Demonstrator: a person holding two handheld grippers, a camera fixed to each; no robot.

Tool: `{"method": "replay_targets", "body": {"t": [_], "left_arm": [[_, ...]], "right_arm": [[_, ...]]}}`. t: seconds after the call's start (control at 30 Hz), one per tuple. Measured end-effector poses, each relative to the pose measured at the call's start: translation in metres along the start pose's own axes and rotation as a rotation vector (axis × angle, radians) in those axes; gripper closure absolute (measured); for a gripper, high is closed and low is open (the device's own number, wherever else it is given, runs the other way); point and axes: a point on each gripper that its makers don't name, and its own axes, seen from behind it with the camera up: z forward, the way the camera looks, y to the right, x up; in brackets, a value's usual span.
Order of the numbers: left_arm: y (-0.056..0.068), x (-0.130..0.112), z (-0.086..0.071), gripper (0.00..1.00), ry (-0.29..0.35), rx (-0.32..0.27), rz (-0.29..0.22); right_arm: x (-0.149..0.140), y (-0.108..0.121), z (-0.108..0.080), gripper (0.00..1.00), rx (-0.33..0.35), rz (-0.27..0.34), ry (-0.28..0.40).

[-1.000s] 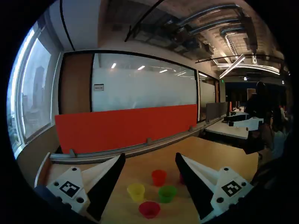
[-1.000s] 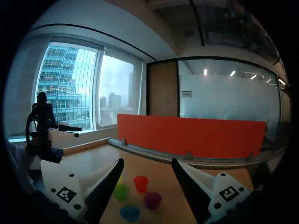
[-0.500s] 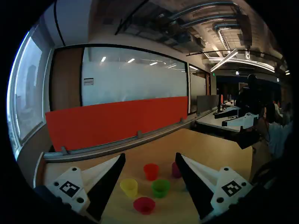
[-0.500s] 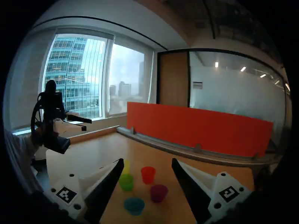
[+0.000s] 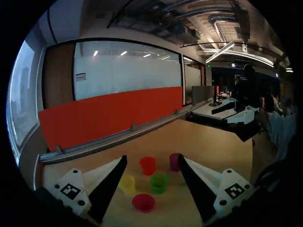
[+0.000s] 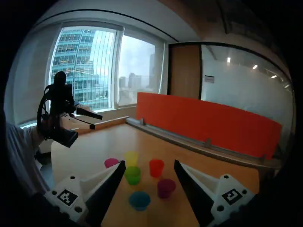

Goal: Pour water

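Holding your left gripper [image 5: 151,156] and right gripper [image 6: 149,162] spread, empty; orange cup [image 5: 147,165] just behind green cup [image 5: 158,182] looks light, tippy, so pinch mid-wall.

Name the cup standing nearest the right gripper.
The blue cup: it stands closest in the right gripper view, in front of the purple cup and green cup.

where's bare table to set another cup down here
Bare table lies between the pink cup and the window-side edge, and between the red cup and the orange divider. Crowded: the cluster around the green cup.
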Motion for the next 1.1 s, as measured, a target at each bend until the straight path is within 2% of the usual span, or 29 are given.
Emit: {"method": "replay_targets", "body": {"t": [0.3, 0.8, 1.1], "left_arm": [[0.004, -0.024, 0.011, 0.0, -0.056, -0.031, 0.005], [0.016, -0.06, 0.026, 0.0, -0.126, -0.062, 0.018], [0.024, -0.078, 0.029, 0.0, -0.17, -0.09, 0.036]], "right_arm": [[-0.026, -0.001, 0.002, 0.01, 0.016, -0.017, -0.052], [-0.065, -0.005, 0.01, 0.01, 0.046, 0.003, -0.121], [-0.08, -0.008, 0.012, 0.0, 0.059, -0.009, -0.154]]}}
